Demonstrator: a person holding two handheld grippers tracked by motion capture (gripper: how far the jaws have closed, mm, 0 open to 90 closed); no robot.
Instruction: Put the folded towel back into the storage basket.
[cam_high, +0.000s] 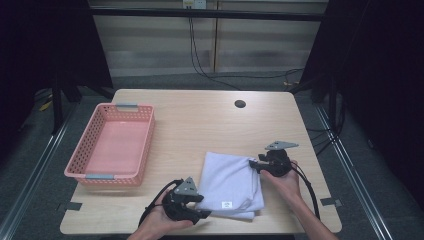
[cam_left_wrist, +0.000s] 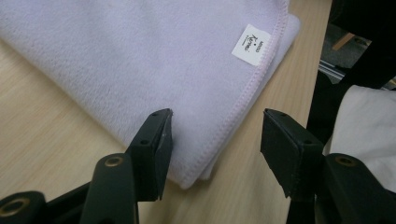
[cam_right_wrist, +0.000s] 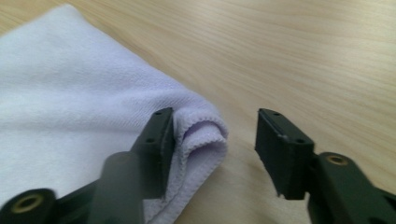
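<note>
1. Folded white towel (cam_high: 231, 184) lies flat on the wooden table (cam_high: 200, 125), near the table's front edge, well to the right of the pink basket (cam_high: 112, 145).
2. Small white label (cam_high: 227, 204) sits on the towel's top layer at its front edge (print too small to read); in the left gripper view the label (cam_left_wrist: 251, 45) lies just inside the stitched hem.
3. Left gripper (cam_high: 200, 212) is at the towel's front-left corner, held in the person's left hand (cam_high: 160, 222).
4. Its jaws are spread, pinching nothing; in the left gripper view the towel (cam_left_wrist: 140, 60) corner lies between them, one jaw over the cloth, the other over bare table beside the hem.
5. Right gripper (cam_high: 254, 165) is at the towel's far-right corner, in the right hand (cam_high: 282, 181).
6. Its jaws are spread too, not pressing; in the right gripper view the towel (cam_right_wrist: 70, 93) corner's folded layers sit against one jaw, the other jaw apart over table.
7. Basket stands near the table's left edge, apart from the towel.
</note>
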